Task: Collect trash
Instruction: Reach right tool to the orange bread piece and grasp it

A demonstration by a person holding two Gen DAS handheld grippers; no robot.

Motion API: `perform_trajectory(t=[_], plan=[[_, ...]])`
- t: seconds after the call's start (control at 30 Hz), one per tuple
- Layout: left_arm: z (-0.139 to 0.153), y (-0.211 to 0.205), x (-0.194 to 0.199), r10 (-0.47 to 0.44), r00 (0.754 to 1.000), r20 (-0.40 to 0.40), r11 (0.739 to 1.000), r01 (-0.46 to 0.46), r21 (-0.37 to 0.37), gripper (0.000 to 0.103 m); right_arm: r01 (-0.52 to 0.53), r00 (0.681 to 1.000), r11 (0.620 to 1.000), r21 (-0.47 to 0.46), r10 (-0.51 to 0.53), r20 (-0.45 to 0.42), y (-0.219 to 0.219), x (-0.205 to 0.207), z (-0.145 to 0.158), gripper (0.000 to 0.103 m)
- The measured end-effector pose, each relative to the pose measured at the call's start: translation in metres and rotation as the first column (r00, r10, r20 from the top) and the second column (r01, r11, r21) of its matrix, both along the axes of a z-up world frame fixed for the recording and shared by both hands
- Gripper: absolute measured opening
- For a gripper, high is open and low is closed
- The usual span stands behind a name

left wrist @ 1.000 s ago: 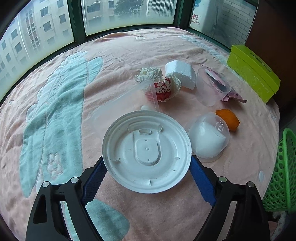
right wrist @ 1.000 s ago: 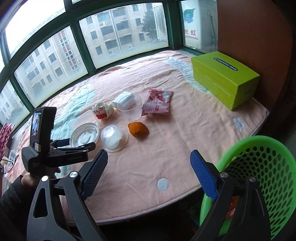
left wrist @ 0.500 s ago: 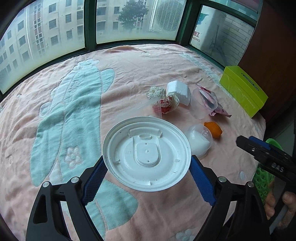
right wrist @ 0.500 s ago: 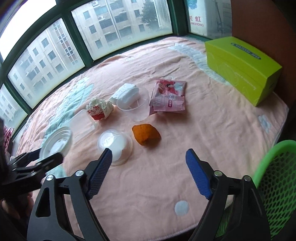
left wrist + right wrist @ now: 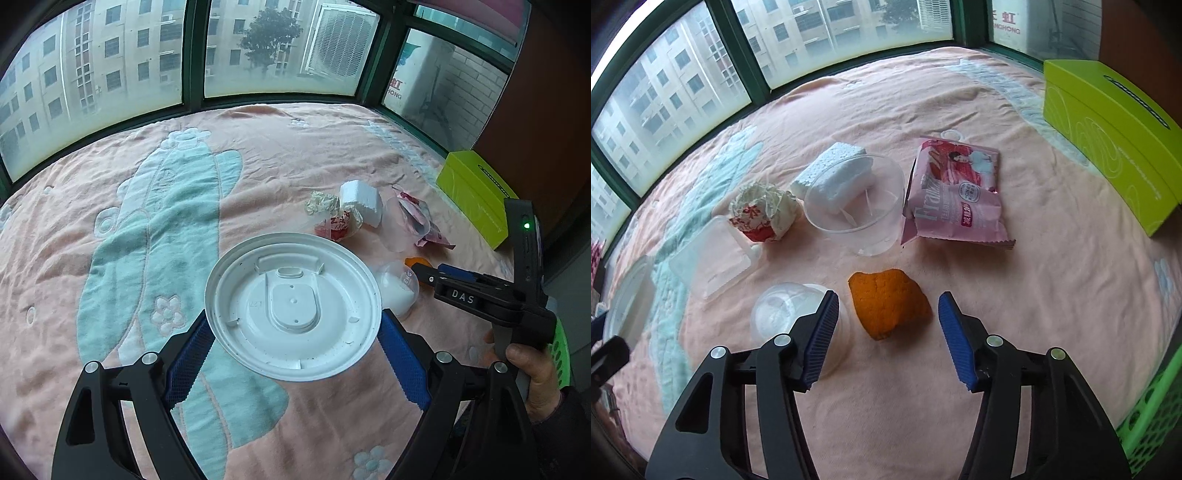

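Note:
My left gripper (image 5: 293,345) is shut on a round white plastic lid (image 5: 293,306) and holds it above the pink blanket. My right gripper (image 5: 886,332) is open, its jaws either side of an orange peel (image 5: 888,308) on the blanket; it also shows in the left wrist view (image 5: 436,275). Near it lie a small clear dome cup (image 5: 790,315), a clear plastic cup (image 5: 857,210) on its side, a white foam block (image 5: 831,170), a crumpled red-and-white wrapper (image 5: 761,216), a pink snack bag (image 5: 955,195) and a clear tray lid (image 5: 713,254).
A green mesh basket (image 5: 1145,417) stands beyond the blanket's right edge. A lime-green box (image 5: 1115,136) sits at the far right by a brown wall. Windows run along the back. The blanket (image 5: 147,229) has a teal pattern on the left.
My left gripper has lifted and pulled back with the lid. My right gripper has moved forward and down over the orange peel.

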State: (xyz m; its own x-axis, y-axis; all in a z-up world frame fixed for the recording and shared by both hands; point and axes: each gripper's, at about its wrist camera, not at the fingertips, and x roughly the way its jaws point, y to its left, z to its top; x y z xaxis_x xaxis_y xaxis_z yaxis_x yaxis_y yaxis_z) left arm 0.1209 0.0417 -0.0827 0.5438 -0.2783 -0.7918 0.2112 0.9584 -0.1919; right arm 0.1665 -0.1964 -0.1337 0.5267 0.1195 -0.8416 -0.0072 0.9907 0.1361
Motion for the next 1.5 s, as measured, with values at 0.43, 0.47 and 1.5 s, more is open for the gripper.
perform_trajectory(t=[0.43, 0.47, 1.5], plan=[[0.011, -0.004, -0.006, -0.010, 1.000, 0.018, 1.000, 0.010, -0.006, 0.085, -0.011, 1.000, 1.000, 0.012, 0.010, 0.029, 0.000, -0.011, 0.009, 0.034], [0.012, -0.006, -0.007, -0.012, 1.000, 0.022, 1.000, 0.012, -0.005, 0.085, -0.008, 0.999, 1.000, 0.025, 0.007, 0.034, -0.002, -0.015, 0.012, 0.033], [0.010, -0.014, -0.006, -0.033, 0.999, 0.004, 0.999, 0.033, -0.009, 0.085, 0.011, 1.000, 1.000, 0.005, -0.011, 0.001, 0.003, 0.009, -0.006, 0.050]])
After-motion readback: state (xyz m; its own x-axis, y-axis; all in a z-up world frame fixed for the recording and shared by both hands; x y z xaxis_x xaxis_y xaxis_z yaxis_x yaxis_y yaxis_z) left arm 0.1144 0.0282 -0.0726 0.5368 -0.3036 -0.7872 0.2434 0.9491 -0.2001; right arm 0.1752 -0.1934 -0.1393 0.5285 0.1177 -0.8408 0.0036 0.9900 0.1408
